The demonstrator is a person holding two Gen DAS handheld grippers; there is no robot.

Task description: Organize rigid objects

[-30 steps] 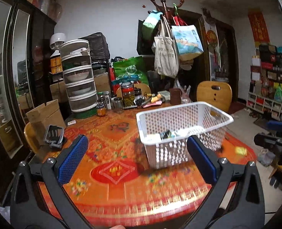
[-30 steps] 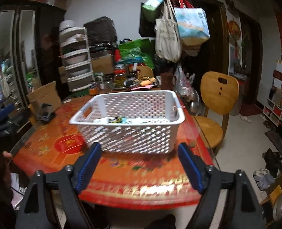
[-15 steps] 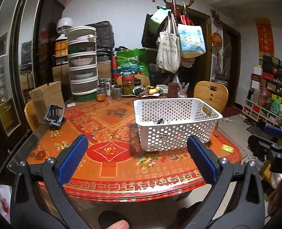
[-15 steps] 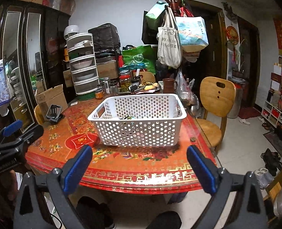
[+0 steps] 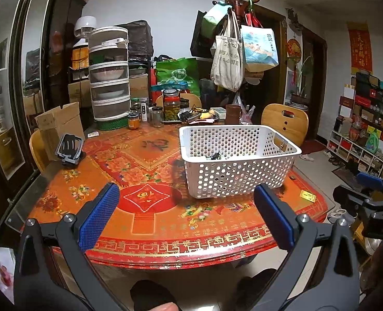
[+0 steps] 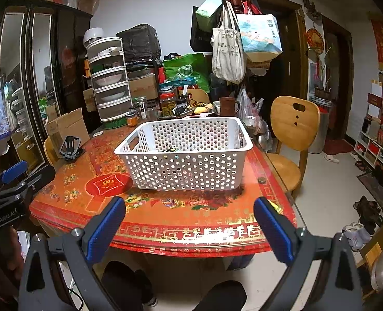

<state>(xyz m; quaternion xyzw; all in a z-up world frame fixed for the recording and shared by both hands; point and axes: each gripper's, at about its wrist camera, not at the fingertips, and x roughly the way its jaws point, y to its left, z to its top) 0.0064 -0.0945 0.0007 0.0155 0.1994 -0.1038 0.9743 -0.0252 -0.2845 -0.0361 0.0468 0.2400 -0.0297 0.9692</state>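
A round bench (image 5: 150, 223) under a red and gold floral cloth fills both wrist views, its far edge crowded with jars and a stacked food cover. On it, right of centre, stands the task's white perforated basket (image 5: 232, 176), upright, with a few small dark items on its floor; what they are is too small to tell. Left of it, well apart and near the bench's left edge, a black folding holder (image 5: 69, 149) rests by an open cardboard box (image 5: 59, 124). A small yellow card (image 5: 307, 196) lies near the bench's right rim, beside the basket.

Both sets of tongs hang off the near edge of the bench, angled gently down toward it and clear of everything. The left tongs (image 5: 186, 223) stand wide apart with nothing between the blue pads. The right tongs (image 6: 190, 230) have just been opening and now gape fully, also empty.

The sorting looks nearly finished, or paused between picks. If the holder or card is next, the nearer hand should go in low, square the pads across the item's narrow sides, and lift clear of the basket rim before lowering it inside rather than dropping it.
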